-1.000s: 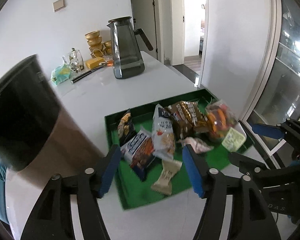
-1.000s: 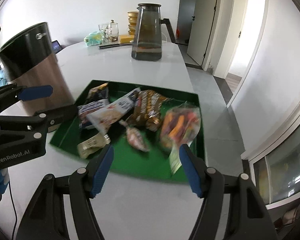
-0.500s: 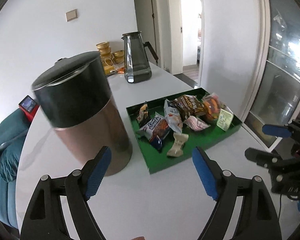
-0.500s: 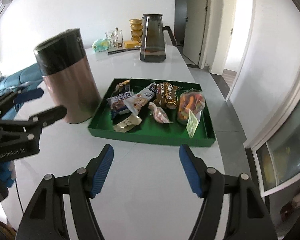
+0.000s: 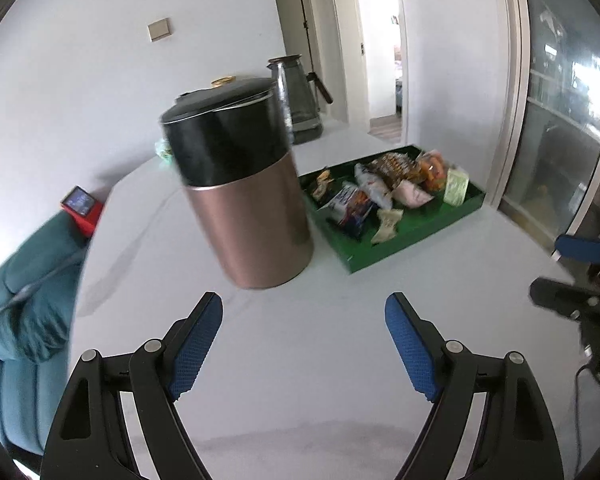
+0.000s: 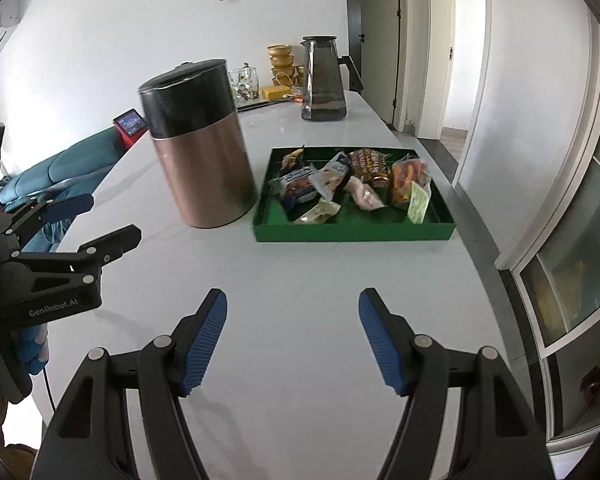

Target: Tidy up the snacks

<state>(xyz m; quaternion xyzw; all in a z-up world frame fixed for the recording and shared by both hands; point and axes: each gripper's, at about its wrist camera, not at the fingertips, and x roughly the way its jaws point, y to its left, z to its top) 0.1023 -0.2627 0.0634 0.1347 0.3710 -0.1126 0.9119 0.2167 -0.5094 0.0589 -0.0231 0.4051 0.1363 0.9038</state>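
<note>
Hovering over bare bench (image 6: 300, 276), right hand-held gripper (image 6: 292, 336) standing apart, nothing between the pads. Left hand-held gripper (image 5: 304, 344) likewise spread wide and gripping nothing, showing up again at the left edge of the right view.

Looking ahead from the right one: green tray (image 6: 354, 232) sitting straight in front and a touch right, well apart from the fingertips, long side running across the view. Snacks (image 6: 340, 188) lying heaped inside the tray, none outside it as far as showing. Copper bin (image 6: 202, 148) standing upright just beside the tray's left end.

From the left one, tray lying ahead and off to the right, past the bin. Judging the right one nearer, with the clearer line in; the left sitting closer to the bin.
</note>
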